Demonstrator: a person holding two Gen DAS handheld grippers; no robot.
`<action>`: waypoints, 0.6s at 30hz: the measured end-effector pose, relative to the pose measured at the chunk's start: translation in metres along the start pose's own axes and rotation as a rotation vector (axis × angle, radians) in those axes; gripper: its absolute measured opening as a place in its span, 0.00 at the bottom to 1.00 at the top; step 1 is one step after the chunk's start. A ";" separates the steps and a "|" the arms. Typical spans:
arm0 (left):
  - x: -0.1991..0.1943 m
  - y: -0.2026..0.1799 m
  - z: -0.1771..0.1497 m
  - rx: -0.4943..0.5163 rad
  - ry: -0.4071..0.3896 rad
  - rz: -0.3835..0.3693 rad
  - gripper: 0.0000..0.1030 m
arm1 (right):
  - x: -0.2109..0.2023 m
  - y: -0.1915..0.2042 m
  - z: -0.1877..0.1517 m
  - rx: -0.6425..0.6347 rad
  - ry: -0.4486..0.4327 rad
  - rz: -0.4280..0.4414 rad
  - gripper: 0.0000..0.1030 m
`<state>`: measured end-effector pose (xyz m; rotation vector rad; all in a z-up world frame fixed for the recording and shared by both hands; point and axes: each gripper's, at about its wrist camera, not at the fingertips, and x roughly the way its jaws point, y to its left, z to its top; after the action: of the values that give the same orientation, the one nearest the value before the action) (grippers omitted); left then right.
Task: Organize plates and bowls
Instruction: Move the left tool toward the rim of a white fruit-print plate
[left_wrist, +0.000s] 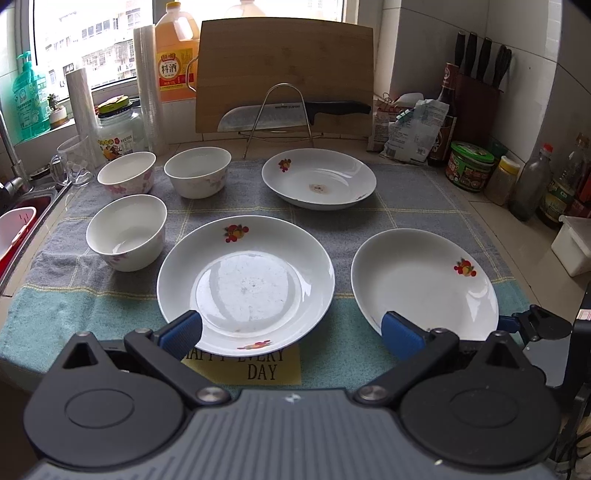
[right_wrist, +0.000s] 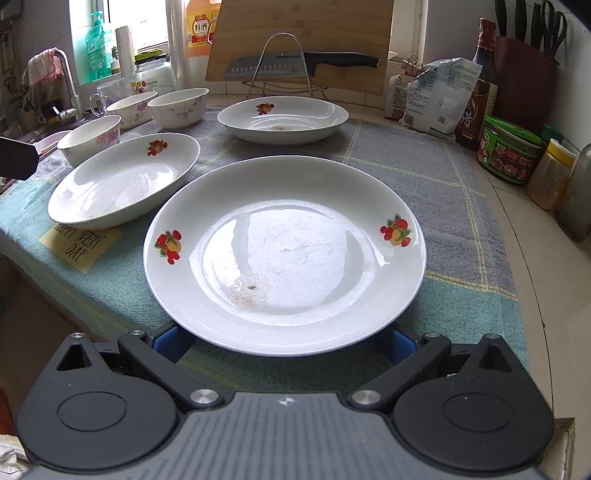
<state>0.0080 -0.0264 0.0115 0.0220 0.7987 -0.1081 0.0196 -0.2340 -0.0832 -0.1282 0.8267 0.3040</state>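
My right gripper (right_wrist: 284, 345): jaws spread wide, blue pads mostly tucked under the near rim of the right plate (right_wrist: 284, 254); contact with the rim cannot be confirmed. My left gripper (left_wrist: 291, 332): spread wide, empty, hanging over the near rim of the middle plate (left_wrist: 245, 282).

Stock on the checked towel (left_wrist: 424, 199): three plates, including the far plate (left_wrist: 319, 179); three bowls (left_wrist: 127, 230) at left, all apart and unstacked.

Handling, my estimate: glazed ceramic, stiff, slick, chip-prone, moderately heavy. Hold by the rim, one pad beneath, one above.

Obscured: the right pads' tips, plate undersides, small marks in the plate wells, unidentifiable.
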 end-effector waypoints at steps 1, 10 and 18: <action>0.002 -0.003 0.001 0.015 0.001 -0.004 0.99 | 0.000 0.000 0.000 -0.006 -0.002 0.000 1.00; 0.032 -0.028 0.022 0.149 0.020 -0.152 0.99 | 0.002 0.000 -0.005 -0.028 -0.033 -0.007 1.00; 0.058 -0.050 0.051 0.256 0.046 -0.285 0.99 | 0.000 0.000 -0.009 -0.034 -0.063 -0.003 1.00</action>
<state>0.0793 -0.0841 0.0070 0.1536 0.8269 -0.4804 0.0133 -0.2361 -0.0893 -0.1511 0.7588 0.3180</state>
